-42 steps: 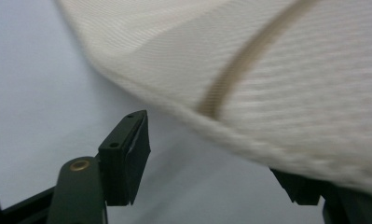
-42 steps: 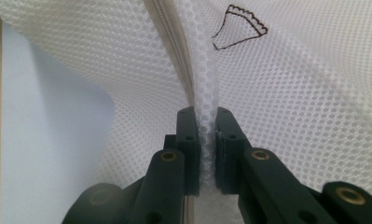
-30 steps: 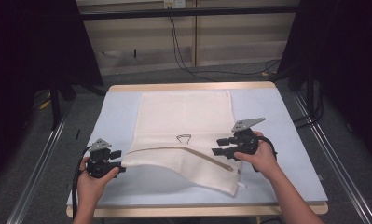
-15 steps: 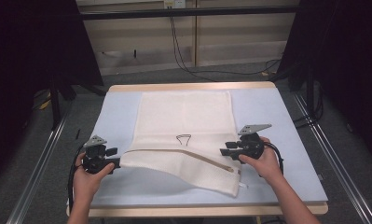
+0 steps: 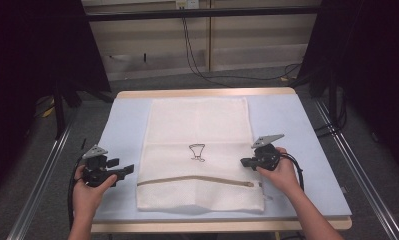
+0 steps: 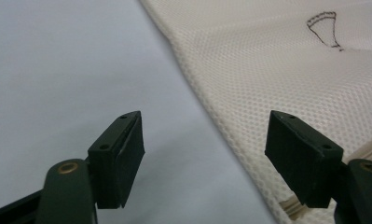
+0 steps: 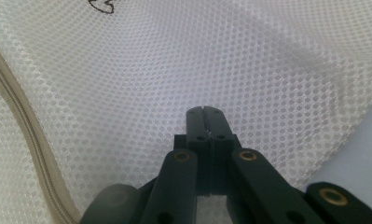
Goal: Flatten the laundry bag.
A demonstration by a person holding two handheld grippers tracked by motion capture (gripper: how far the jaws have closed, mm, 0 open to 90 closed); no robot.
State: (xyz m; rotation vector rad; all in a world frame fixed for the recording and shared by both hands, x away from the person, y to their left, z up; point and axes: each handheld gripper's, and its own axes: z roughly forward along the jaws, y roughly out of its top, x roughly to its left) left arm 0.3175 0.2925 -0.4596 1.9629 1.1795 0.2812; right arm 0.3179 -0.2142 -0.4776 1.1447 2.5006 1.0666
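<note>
A pale blue-grey table [image 5: 122, 125] with a wooden edge stands on a grey floor [image 5: 47, 165] before a beige wall [image 5: 152, 45] with black cables. A cream mesh laundry bag [image 5: 197, 130] with a beige zipper [image 5: 197, 180] and a small black drawn mark [image 5: 197, 151] lies flat across the table's middle. Bare table surface is free on both sides of it. The left gripper [image 6: 204, 154] sits at the bag's left edge, jaws wide apart and holding nothing. The right gripper [image 7: 205, 119] is at the bag's right edge, jaws pressed together over the mesh; whether fabric is pinched between them cannot be told.
</note>
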